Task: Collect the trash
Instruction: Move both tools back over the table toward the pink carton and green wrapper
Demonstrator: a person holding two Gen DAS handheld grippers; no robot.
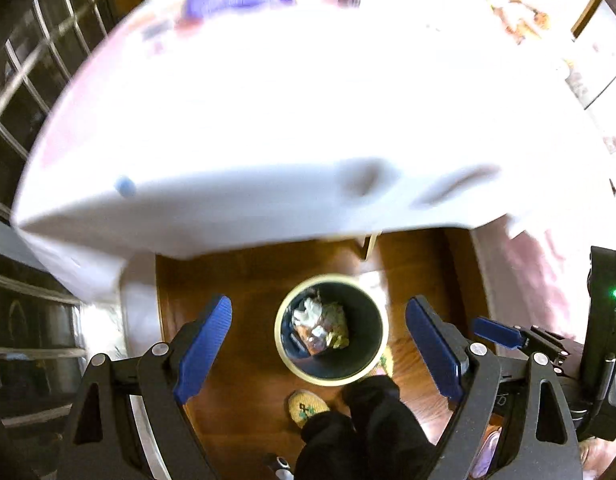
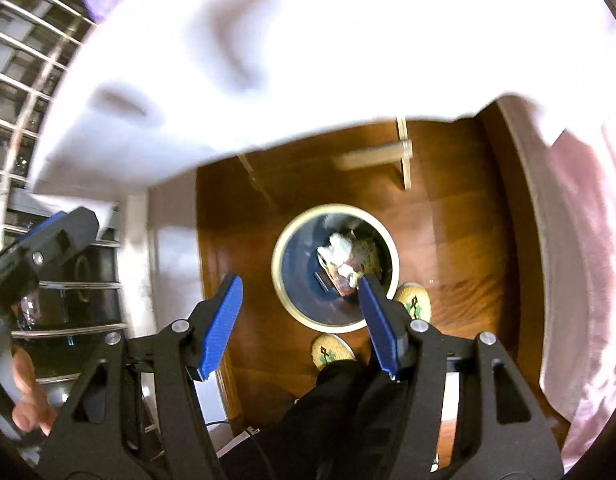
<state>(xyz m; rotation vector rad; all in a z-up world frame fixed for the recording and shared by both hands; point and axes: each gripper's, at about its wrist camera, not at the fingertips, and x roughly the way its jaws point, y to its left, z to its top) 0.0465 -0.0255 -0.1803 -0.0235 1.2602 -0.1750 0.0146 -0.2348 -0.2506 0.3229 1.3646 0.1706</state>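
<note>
Left wrist view shows both the left gripper (image 1: 319, 346) and right gripper (image 2: 299, 324) spread and empty above the bin (image 1: 332, 330) holding trash (image 1: 320, 326), so a drop looks done; next, probably, more litter from the blurred table (image 1: 267, 120) beside the bin.

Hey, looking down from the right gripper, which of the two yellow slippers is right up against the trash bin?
The slipper at the bin's lower right rim, beside the right gripper's far finger. The other slipper sits lower, apart from the rim, at the dark trouser leg.
</note>
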